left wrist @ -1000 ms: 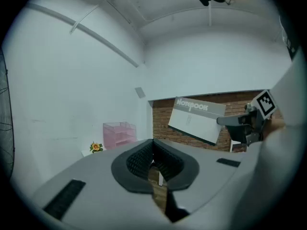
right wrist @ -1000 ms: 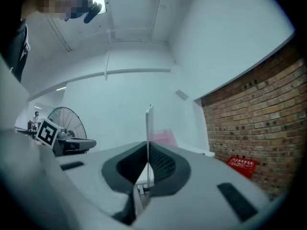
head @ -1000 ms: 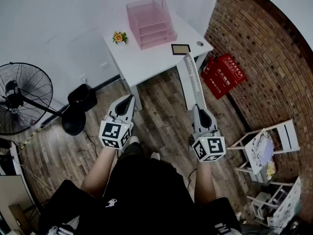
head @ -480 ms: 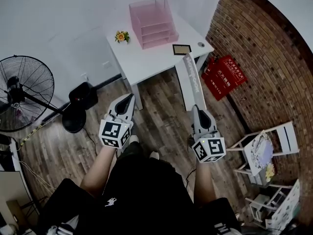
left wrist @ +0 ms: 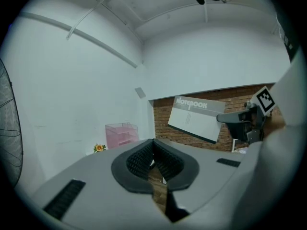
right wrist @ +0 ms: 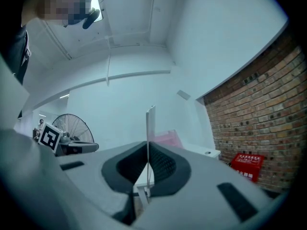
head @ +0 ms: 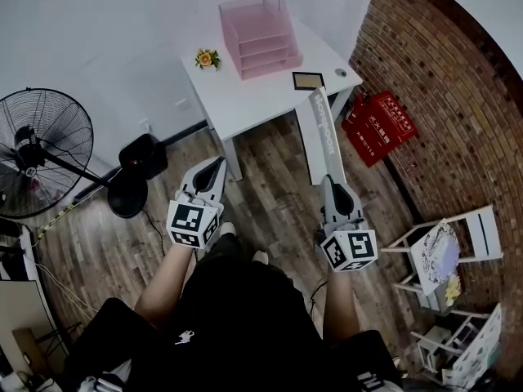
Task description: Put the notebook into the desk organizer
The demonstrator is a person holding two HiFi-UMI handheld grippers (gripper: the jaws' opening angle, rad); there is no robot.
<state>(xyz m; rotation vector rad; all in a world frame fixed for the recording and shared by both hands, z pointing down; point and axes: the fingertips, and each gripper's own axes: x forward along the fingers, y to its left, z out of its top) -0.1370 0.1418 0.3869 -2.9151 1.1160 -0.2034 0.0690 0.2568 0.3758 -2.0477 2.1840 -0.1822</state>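
The red-brown brick wall [head: 441, 88] ran along the outer side of our right gripper [head: 330, 181]. The white rectangular table [head: 245, 100] stood ahead of both grippers, well apart from their tips. The black pedestal fan [head: 41, 162] stood off to the outer side of our left gripper [head: 216, 165]. On the far part of the table, ahead of the gap between the two grippers, sat the pink see-through plastic desk organizer [head: 260, 35] with its stacked trays. The grey-and-white rectangular notebook [head: 324, 133] stuck out forward from the right gripper, whose jaws were pressed narrow on its near edge. In the right gripper view it stood edge-on between the pads [right wrist: 163, 163]. The left gripper's jaws met tip to tip with nothing between them. A flat red case [head: 378, 125] sat by the wall, ahead and outward of the right gripper. A small dark rectangular frame [head: 307, 80] lay on the table beyond the notebook's far end. A small orange flower [head: 207, 58] stood ahead of the left gripper.
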